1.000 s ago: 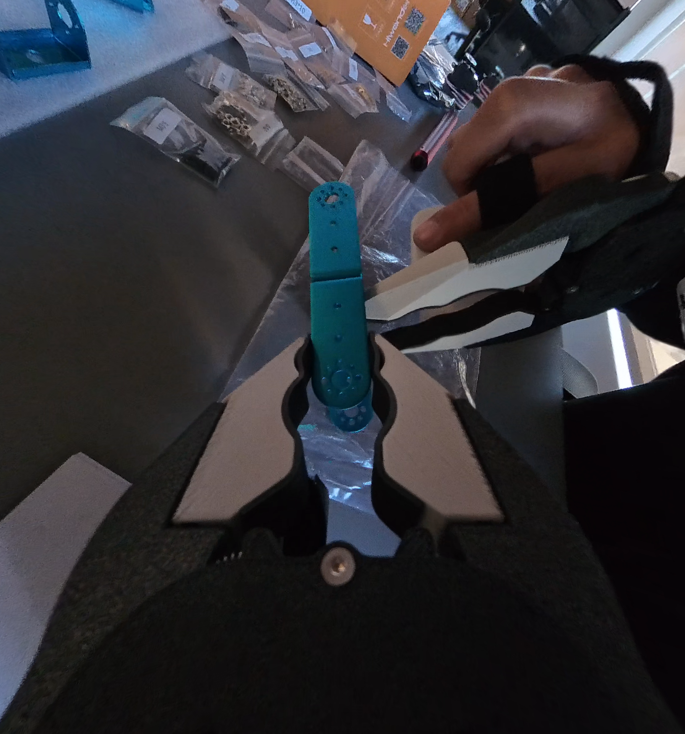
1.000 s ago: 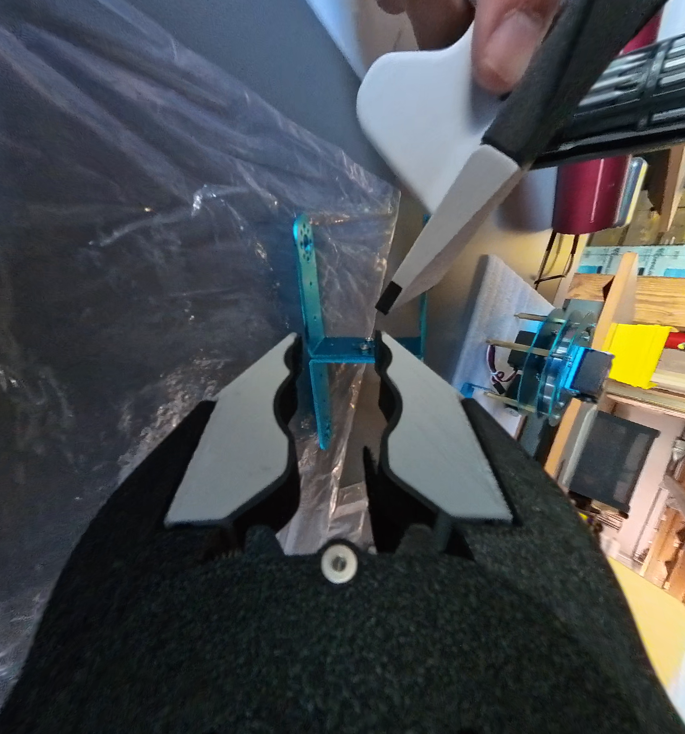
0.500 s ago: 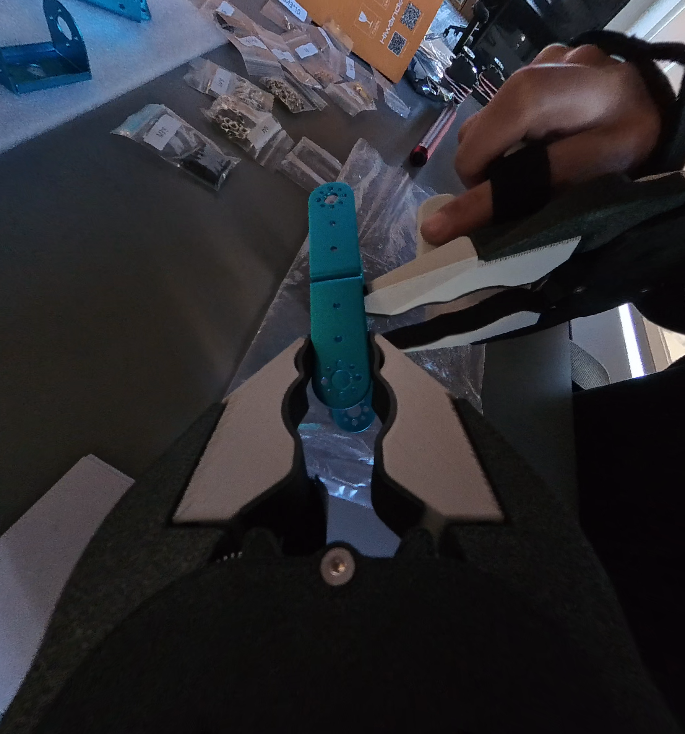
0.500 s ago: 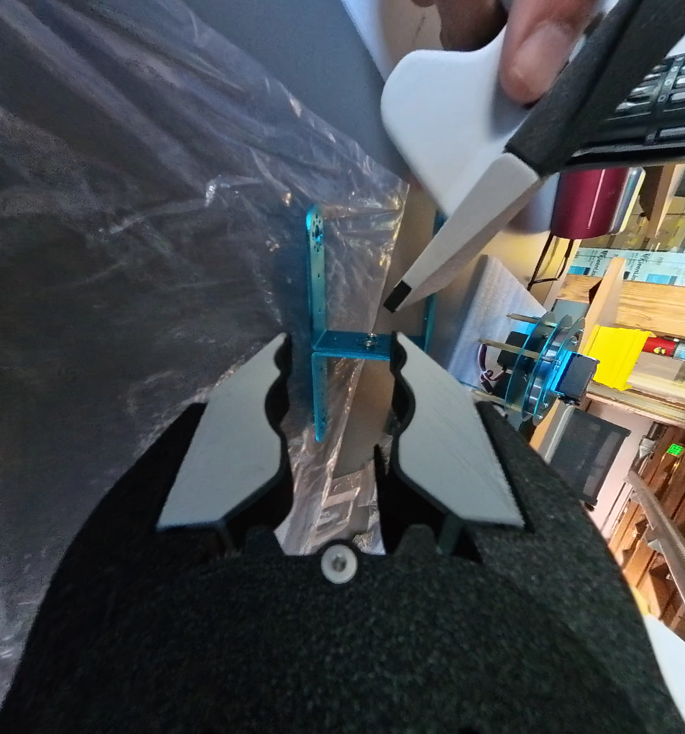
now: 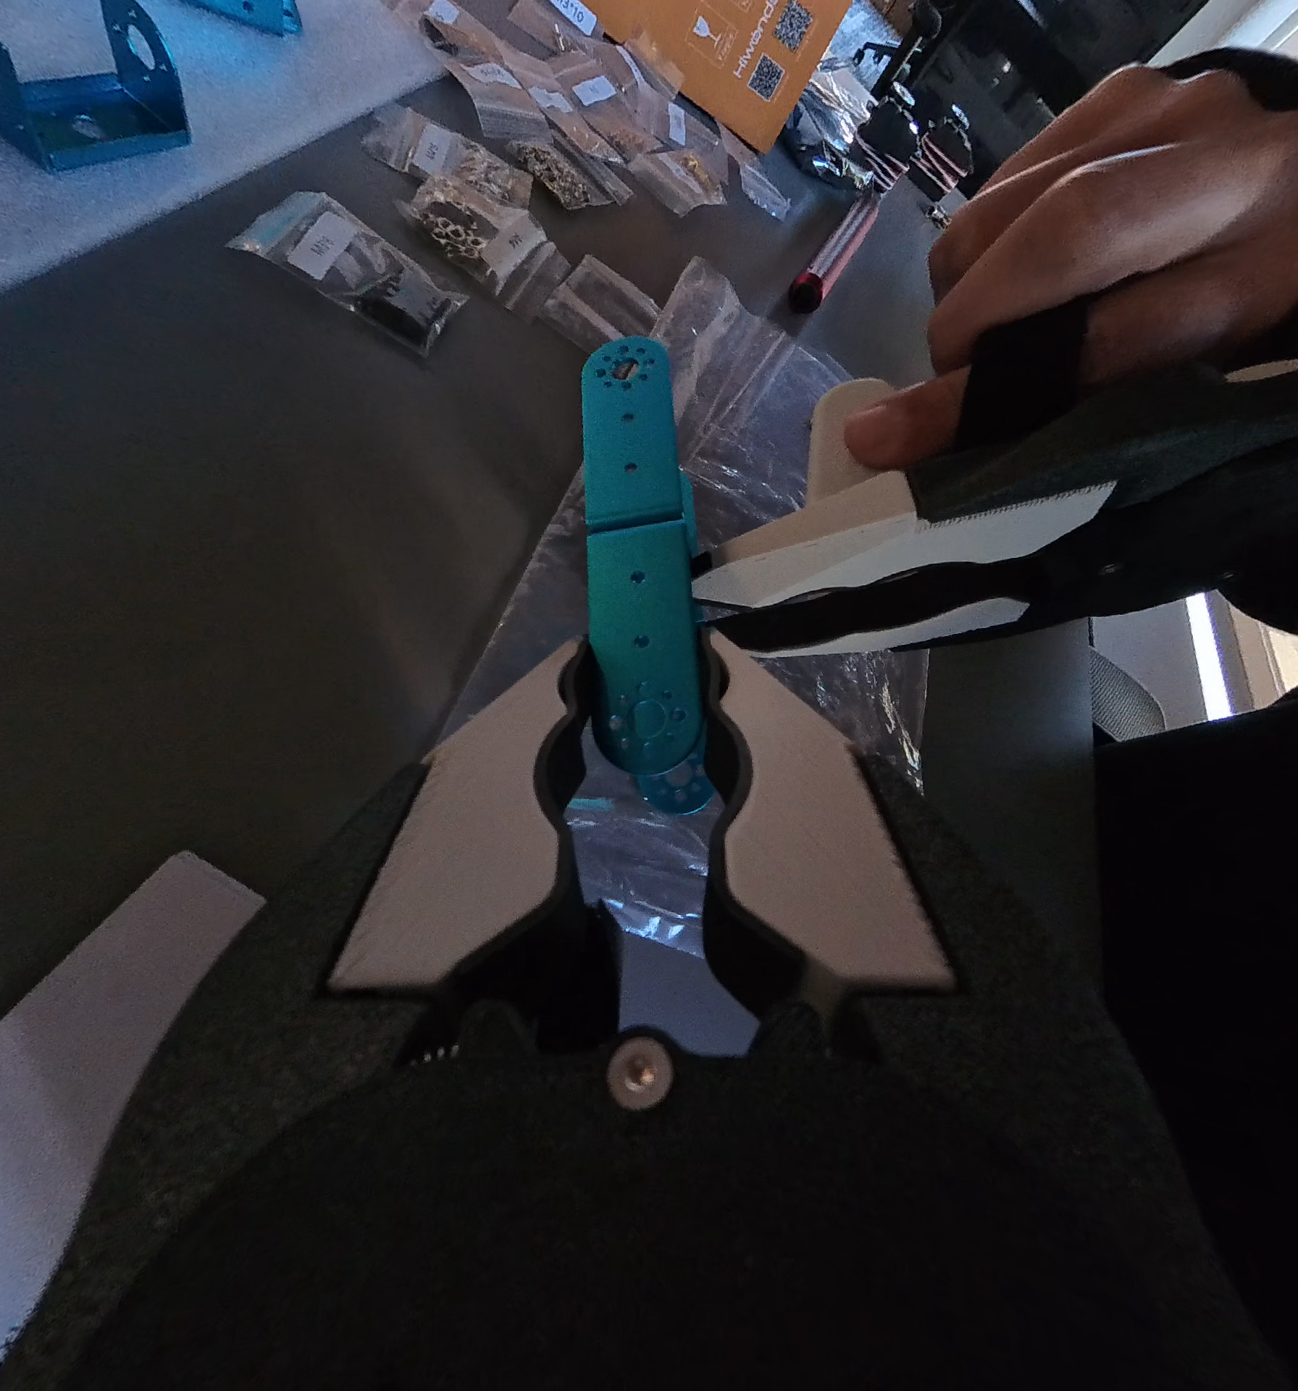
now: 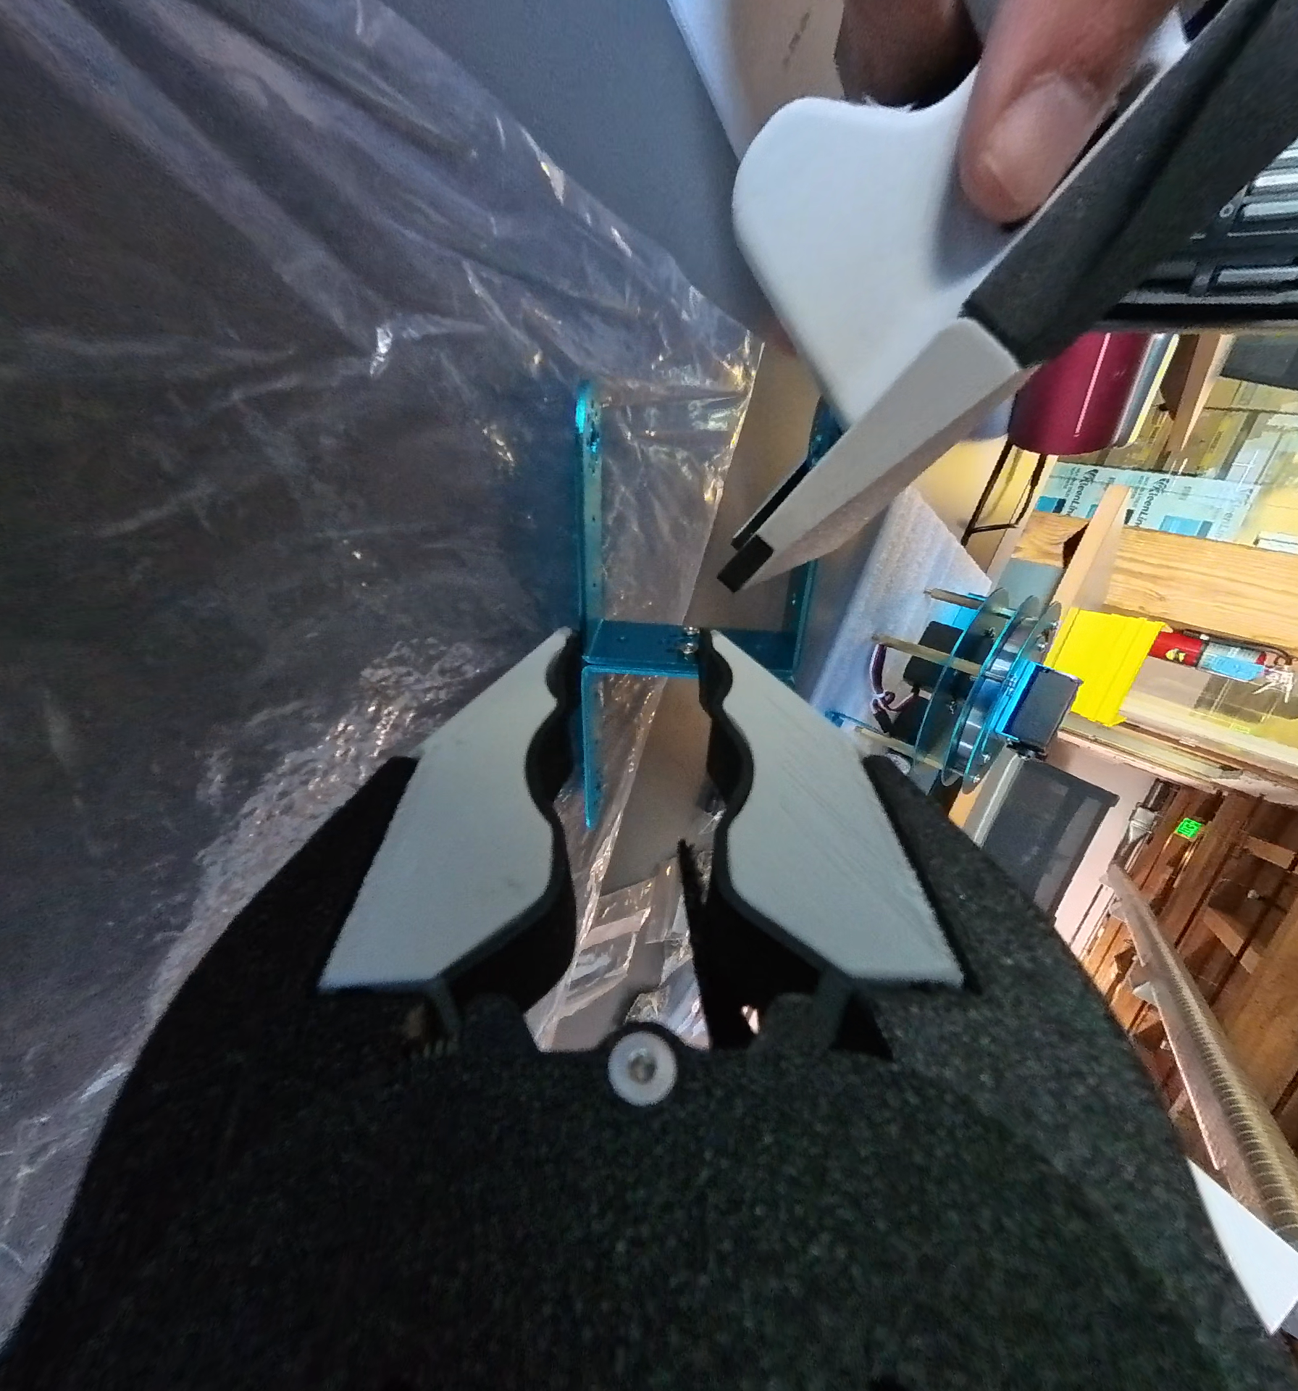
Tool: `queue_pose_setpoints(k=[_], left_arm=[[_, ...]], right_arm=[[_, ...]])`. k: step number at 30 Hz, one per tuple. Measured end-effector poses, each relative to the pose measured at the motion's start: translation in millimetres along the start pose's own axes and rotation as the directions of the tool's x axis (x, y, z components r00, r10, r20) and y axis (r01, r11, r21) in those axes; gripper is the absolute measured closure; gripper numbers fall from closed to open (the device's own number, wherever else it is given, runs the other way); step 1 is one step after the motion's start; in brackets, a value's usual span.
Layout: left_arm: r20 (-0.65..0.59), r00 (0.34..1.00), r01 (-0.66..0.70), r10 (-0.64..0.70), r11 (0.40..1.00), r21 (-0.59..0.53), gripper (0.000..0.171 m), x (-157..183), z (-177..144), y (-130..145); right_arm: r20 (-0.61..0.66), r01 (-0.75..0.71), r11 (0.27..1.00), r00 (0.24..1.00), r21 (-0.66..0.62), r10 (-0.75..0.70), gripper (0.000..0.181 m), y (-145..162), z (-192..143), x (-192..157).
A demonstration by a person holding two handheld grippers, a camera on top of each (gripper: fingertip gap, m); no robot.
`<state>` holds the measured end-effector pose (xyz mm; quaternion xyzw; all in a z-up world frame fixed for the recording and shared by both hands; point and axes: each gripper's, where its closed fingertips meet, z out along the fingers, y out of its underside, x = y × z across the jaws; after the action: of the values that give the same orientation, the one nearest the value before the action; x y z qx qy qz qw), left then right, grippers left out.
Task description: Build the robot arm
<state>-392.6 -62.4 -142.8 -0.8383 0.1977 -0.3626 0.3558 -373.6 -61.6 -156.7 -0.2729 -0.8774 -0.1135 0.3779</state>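
My left gripper is shut on a teal metal bracket assembly, two U-shaped pieces joined back to back. It holds it by one perforated arm above a clear plastic bag. My right gripper comes in from the side at the joint. Its jaws stand a little apart, straddling the bracket's cross piece, where a small screw sits by the right fingertip. Nothing is clearly clamped. The right gripper also shows in the left wrist view, held by a hand, with its tips at the bracket's edge.
Several small bags of hardware, an orange card, a red-tipped tool and a blue bracket on white foam lie on the grey table. A disc-and-servo assembly stands beyond the bracket. My two grippers' fingertips are within a few centimetres of each other.
The right gripper's jaws widened half a second ago and have narrowed again around the cross piece. The left gripper keeps its hold, and the bracket has barely moved.
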Motion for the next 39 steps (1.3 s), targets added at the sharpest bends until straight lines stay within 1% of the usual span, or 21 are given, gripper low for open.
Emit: queue_pose_setpoints(k=[5, 15, 19, 22, 24, 25, 27, 29, 33, 39], left_arm=[[0.011, 1.0, -0.008, 0.008, 1.0, -0.003, 0.146, -1, -1, 0], [0.007, 1.0, 0.002, -0.002, 1.0, -0.003, 0.146, -3, -1, 1], [0.01, 1.0, 0.008, -0.008, 1.0, -0.006, 0.146, -6, 0, 2], [0.027, 1.0, 0.002, -0.002, 1.0, -0.009, 0.147, -9, -1, 3], [0.027, 1.0, -0.007, 0.007, 1.0, -0.012, 0.147, -8, -1, 3], [0.031, 0.999, -0.012, 0.013, 1.0, -0.013, 0.147, -7, 0, 3], [0.035, 0.999, -0.02, 0.02, 1.0, -0.016, 0.147, -6, 0, 3], [0.042, 0.999, -0.021, 0.021, 1.0, -0.018, 0.147, -7, 1, 4], [0.051, 0.998, -0.025, 0.026, 0.999, -0.02, 0.148, -8, 1, 4], [0.069, 0.996, -0.059, 0.061, 0.998, -0.025, 0.148, -7, 1, 4]], right_arm=[[-0.031, 0.018, 1.0, 0.999, 0.0, -0.018, 0.151, 0, 0, 1], [-0.052, 0.031, 1.0, 0.998, 0.002, -0.031, 0.153, -1, -1, 1], [-0.054, 0.007, 1.0, 0.999, 0.011, -0.007, 0.154, -1, -2, 2], [-0.079, -0.003, 1.0, 0.997, 0.028, 0.005, 0.154, 0, 1, 3], [-0.089, -0.011, 0.999, 0.996, 0.034, 0.014, 0.149, 0, 2, 5], [-0.081, -0.014, 0.999, 0.997, 0.035, 0.017, 0.14, 0, 2, 4], [-0.045, -0.02, 0.999, 0.999, 0.034, 0.022, 0.144, 0, 4, -1], [-0.028, -0.039, 0.999, 0.999, 0.033, 0.04, 0.143, 0, 7, -2], [-0.018, -0.058, 0.997, 0.998, 0.048, 0.059, 0.145, 0, 10, 0], [0.001, -0.067, 0.995, 0.998, 0.076, 0.067, 0.144, -1, 9, -2]])
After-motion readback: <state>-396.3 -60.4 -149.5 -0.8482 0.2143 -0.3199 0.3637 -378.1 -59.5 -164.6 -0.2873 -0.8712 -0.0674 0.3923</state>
